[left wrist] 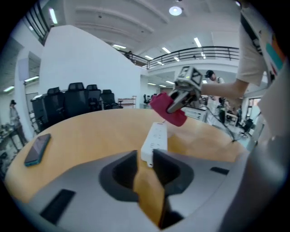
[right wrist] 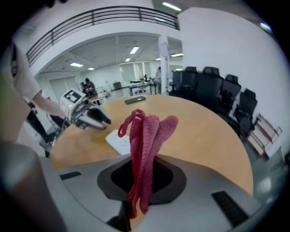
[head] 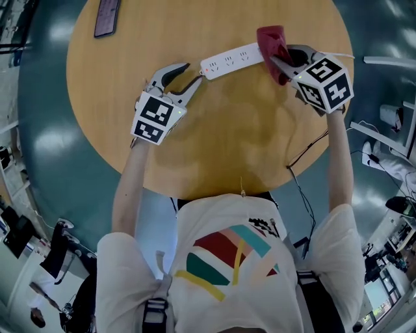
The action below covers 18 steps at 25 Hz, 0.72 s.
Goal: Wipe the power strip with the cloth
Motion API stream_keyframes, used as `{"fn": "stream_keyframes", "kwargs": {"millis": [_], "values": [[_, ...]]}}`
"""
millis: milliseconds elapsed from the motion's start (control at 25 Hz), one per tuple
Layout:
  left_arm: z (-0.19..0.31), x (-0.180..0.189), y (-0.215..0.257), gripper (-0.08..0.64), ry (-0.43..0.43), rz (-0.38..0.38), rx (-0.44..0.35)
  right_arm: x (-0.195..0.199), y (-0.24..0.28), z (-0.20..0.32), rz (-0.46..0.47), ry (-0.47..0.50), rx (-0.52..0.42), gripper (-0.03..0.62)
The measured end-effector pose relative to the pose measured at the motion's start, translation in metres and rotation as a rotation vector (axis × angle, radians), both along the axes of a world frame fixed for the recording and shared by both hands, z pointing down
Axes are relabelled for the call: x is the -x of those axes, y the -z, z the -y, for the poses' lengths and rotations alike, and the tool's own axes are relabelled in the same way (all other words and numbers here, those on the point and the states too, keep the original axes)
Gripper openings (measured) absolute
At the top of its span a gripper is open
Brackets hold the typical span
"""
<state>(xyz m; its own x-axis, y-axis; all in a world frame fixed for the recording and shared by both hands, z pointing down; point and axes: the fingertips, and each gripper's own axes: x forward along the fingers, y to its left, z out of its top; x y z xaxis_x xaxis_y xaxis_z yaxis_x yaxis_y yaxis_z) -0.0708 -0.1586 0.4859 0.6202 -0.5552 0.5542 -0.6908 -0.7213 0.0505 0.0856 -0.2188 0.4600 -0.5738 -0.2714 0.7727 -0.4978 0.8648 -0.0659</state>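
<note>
Overhead, a person works at a round wooden table [head: 221, 143] with a gripper in each hand. The white power strip [head: 231, 60] lies flat near the table's 12 o'clock edge, angled toward 1 o'clock. The left gripper [head: 193, 73], at the strip's 9 o'clock end, has its jaws partly apart, with that end framed between their tips and no firm grip showing. The right gripper [head: 276, 62] is clamped on the bunched red cloth [head: 273, 39], which hangs over the strip's far end at 1 o'clock. A dark phone [head: 107, 16] rests at the table's 10 o'clock rim.
</note>
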Motion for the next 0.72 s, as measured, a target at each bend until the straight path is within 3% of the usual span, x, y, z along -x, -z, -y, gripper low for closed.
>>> {"fn": "stream_keyframes", "kwargs": {"millis": [40, 120, 280, 360, 560, 640, 720], "values": [[0.003, 0.007, 0.0, 0.054, 0.041, 0.021, 0.005, 0.012, 0.005, -0.012, -0.009, 0.073, -0.049, 0.04], [0.004, 0.01, -0.001, 0.041, 0.059, 0.053, 0.012, 0.037, 0.009, -0.037, -0.077, 0.249, -0.167, 0.04], [0.002, -0.011, 0.008, 0.041, 0.029, 0.044, -0.003, 0.074, -0.005, -0.083, -0.331, 0.677, -0.479, 0.039], [0.004, -0.023, 0.01, 0.041, 0.019, 0.055, -0.012, 0.083, -0.02, -0.1, -0.431, 0.822, -0.604, 0.04], [0.008, -0.034, -0.001, 0.041, 0.013, 0.026, 0.053, 0.103, -0.047, -0.112, -0.527, 0.963, -0.722, 0.039], [0.005, -0.035, -0.008, 0.041, 0.008, 0.041, 0.056, 0.109, -0.054, -0.11, -0.558, 0.986, -0.777, 0.04], [0.002, -0.035, -0.011, 0.041, 0.005, 0.043, 0.043, 0.122, -0.053, -0.108, -0.532, 0.962, -0.834, 0.04]]}}
